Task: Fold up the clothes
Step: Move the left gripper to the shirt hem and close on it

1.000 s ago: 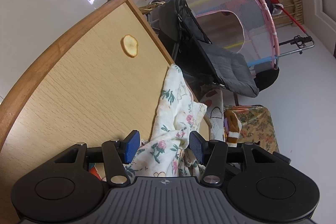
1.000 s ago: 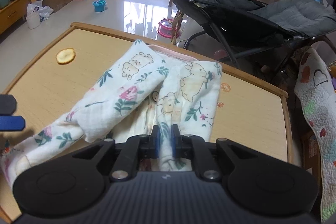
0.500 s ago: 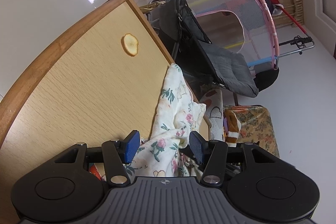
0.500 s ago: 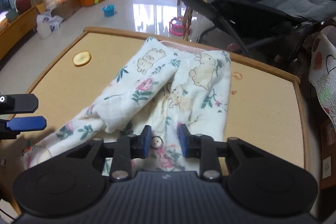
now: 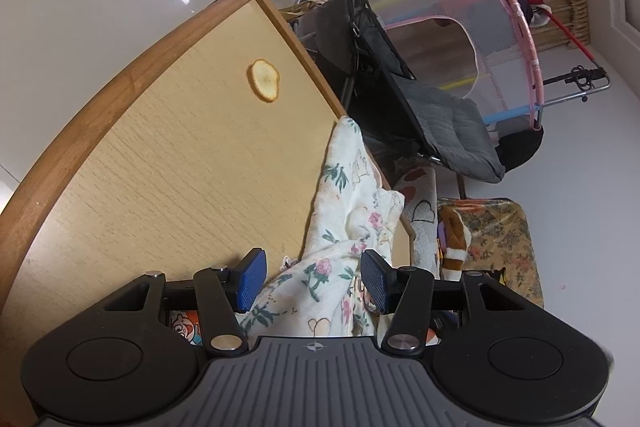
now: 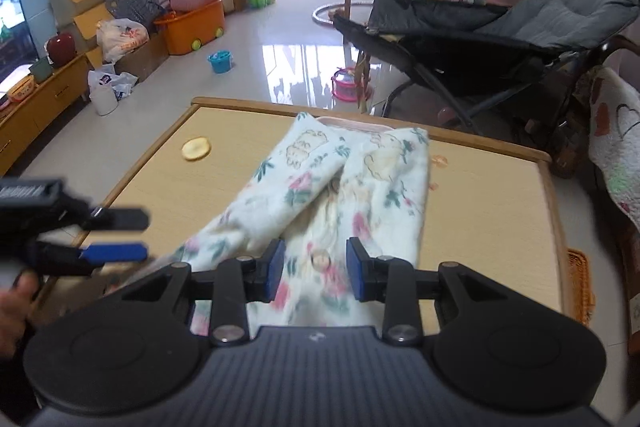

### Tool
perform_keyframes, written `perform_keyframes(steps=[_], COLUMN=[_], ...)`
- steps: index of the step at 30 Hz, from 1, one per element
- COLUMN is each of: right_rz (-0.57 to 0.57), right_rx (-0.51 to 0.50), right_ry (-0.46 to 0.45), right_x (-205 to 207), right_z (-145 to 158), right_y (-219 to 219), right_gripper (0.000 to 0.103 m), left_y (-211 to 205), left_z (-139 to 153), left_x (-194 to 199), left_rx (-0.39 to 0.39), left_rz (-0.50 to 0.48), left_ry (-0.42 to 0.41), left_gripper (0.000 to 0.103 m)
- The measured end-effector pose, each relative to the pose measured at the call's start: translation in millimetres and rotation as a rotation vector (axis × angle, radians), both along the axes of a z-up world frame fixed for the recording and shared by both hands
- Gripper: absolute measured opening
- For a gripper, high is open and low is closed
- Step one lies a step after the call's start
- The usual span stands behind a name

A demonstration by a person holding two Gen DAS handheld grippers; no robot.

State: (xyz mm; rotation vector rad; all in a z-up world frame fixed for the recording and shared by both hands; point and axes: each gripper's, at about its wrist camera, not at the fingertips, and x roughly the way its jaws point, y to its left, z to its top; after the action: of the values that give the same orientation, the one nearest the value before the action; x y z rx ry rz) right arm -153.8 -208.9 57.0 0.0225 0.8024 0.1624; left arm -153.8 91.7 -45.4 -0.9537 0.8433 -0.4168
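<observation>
A white floral baby garment [image 6: 360, 179] lies on the wooden table [image 6: 492, 211], its two long parts side by side and meeting near me. My right gripper [image 6: 316, 275] hovers above the near end of the garment. Its jaws are opening and the blue pads are off the fabric, which lies below the gap. My left gripper [image 5: 312, 281] stands open at the table's left edge. One end of the garment [image 5: 348, 195] runs between its pads without being pinched. In the right wrist view the left gripper [image 6: 144, 235] shows at the left, held by a hand [image 6: 12, 303].
A round yellow slice [image 6: 196, 149] lies on the table's far left part, also in the left wrist view [image 5: 264, 81]. A dark reclining baby chair [image 6: 480, 39] stands just beyond the table. A patterned quilt [image 6: 616, 151] hangs at the right. Toys and boxes sit across the floor.
My right gripper was shut on the garment's near edge. It has let go, opened, and drawn back and upward. The left gripper has stayed where it was.
</observation>
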Motion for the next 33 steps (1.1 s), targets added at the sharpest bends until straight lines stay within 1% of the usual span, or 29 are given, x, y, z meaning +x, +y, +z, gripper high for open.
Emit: perform_keyframes(steps=[4, 5, 8, 12, 14, 19, 23, 27, 33], right_rz=[-0.058, -0.061, -0.122, -0.241, -0.277, -0.35, -0.357, -0.359, -0.392], right_rx=[0.079, 0.075, 0.043, 0.105, 0.119, 0.147, 0.145, 0.154, 0.183], right_ry=[0.03, 0.028, 0.026, 0.03, 0.021, 0.034, 0.036, 0.033, 0.049], right_x=[-43.5, -53.2, -70.2, -65.7, -67.3, -75.5, -82.2, -89.3, -93.5], right_z=[-4.8, -7.1, -16.5, -21.1, -24.3, -33.3, -36.9, -39.1, -41.9], right_y=[-11.0, -12.4, -23.4, -48.5, -55.9, -68.7, -71.1, -73.8, -79.6], right_gripper=[0.033, 0.033, 0.033, 0.033, 0.033, 0.033, 0.033, 0.033, 0.033], left_y=[0.9, 2.0, 4.9, 5.0, 6.1, 12.9, 13.0, 9.7, 7.7], left_z=[3.9, 5.6, 10.7, 14.9, 16.4, 14.4, 10.6, 8.5, 5.5], left_x=[-2.8, -4.3, -9.0, -18.5, -25.0, -39.0, -45.5, -49.5, -51.7], left_rx=[0.026, 0.027, 0.033, 0.071, 0.096, 0.122, 0.152, 0.165, 0.172], left_rz=[-0.005, -0.002, 0.006, -0.002, -0.002, 0.015, 0.017, 0.0, -0.017], left_ry=[-0.002, -0.007, -0.017, -0.009, -0.002, 0.017, 0.033, 0.002, -0.026], left_gripper=[0.054, 0.054, 0.054, 0.054, 0.054, 0.054, 0.054, 0.054, 0.053])
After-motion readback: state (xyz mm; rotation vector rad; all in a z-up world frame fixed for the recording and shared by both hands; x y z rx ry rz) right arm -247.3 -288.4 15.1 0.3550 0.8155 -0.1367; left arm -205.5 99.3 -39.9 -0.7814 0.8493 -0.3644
